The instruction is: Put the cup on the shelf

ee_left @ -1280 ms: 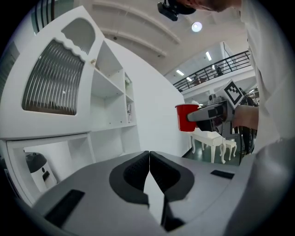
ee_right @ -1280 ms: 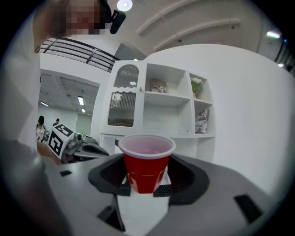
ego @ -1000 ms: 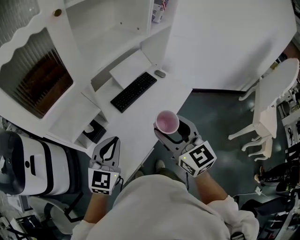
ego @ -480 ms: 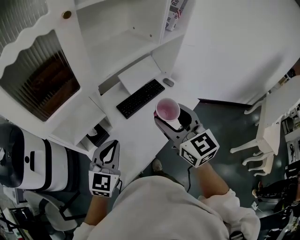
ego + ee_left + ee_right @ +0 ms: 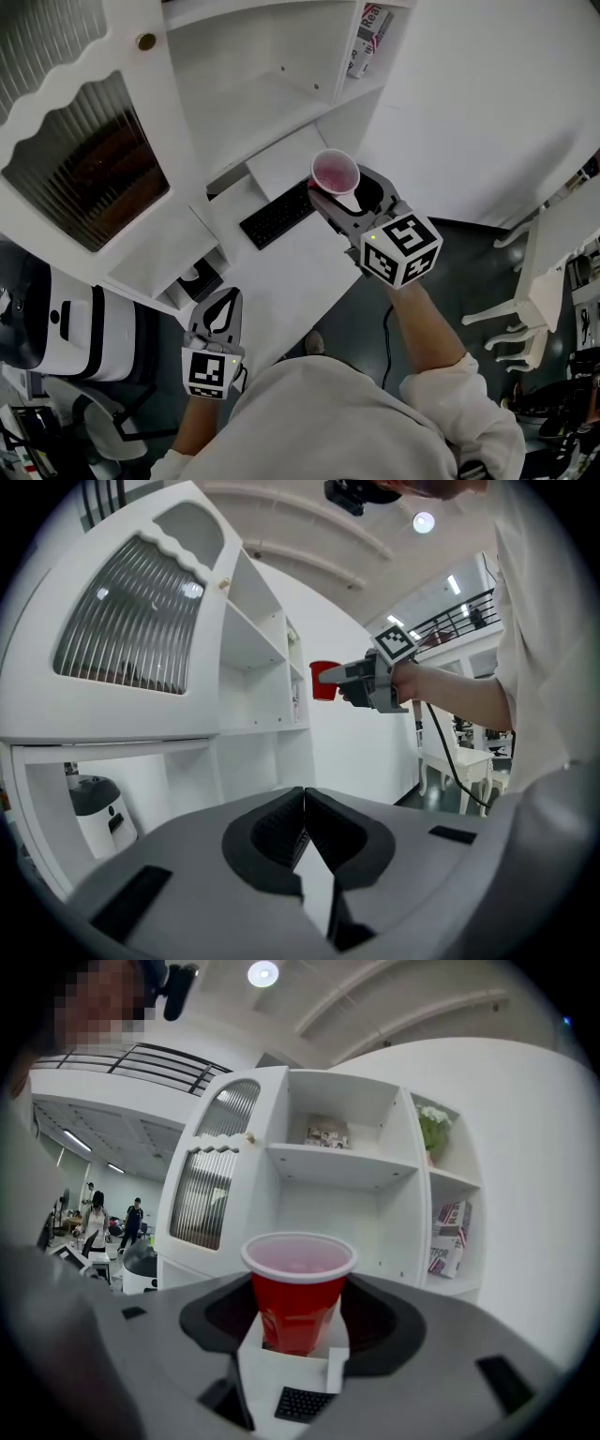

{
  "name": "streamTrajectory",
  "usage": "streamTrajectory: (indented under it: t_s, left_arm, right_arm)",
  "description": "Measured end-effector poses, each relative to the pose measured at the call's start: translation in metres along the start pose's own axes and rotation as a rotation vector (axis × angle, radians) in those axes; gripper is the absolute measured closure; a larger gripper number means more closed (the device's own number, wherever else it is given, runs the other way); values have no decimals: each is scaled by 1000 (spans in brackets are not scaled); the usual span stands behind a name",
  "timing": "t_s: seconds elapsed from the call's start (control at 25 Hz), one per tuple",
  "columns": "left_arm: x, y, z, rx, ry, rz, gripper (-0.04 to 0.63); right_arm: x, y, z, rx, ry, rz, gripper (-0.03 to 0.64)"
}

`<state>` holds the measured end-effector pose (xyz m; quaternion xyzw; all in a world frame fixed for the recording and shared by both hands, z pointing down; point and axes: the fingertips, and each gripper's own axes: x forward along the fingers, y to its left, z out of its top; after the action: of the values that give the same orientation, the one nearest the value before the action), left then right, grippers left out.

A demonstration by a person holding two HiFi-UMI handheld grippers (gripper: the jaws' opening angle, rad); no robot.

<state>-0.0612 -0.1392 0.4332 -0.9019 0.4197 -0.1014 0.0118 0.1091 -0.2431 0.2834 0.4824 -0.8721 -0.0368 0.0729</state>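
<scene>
Here the right gripper (image 5: 339, 192) holds the red cup (image 5: 298, 1290) upright, its jaws standing wide and pressed on the cup's lower sides. The cup hangs in the air above the far part of the white table (image 5: 305, 277), just right of the black keyboard (image 5: 278, 215) and near the open front of the white shelf unit (image 5: 267, 98), not yet on any shelf. The left gripper (image 5: 302, 829) is low at the near left, beside the table's edge, its jaws closed together with nothing between them.

The cup (image 5: 298, 1299) is red, the shelf (image 5: 343, 1167) white
</scene>
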Motion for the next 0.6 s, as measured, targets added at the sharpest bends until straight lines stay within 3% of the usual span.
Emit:
streamTrajectory:
  t_s: [0.6]
  left_arm:
    - [0, 22, -10, -31, 26, 75, 592]
  right_arm:
    - [100, -56, 29, -27, 21, 13, 339]
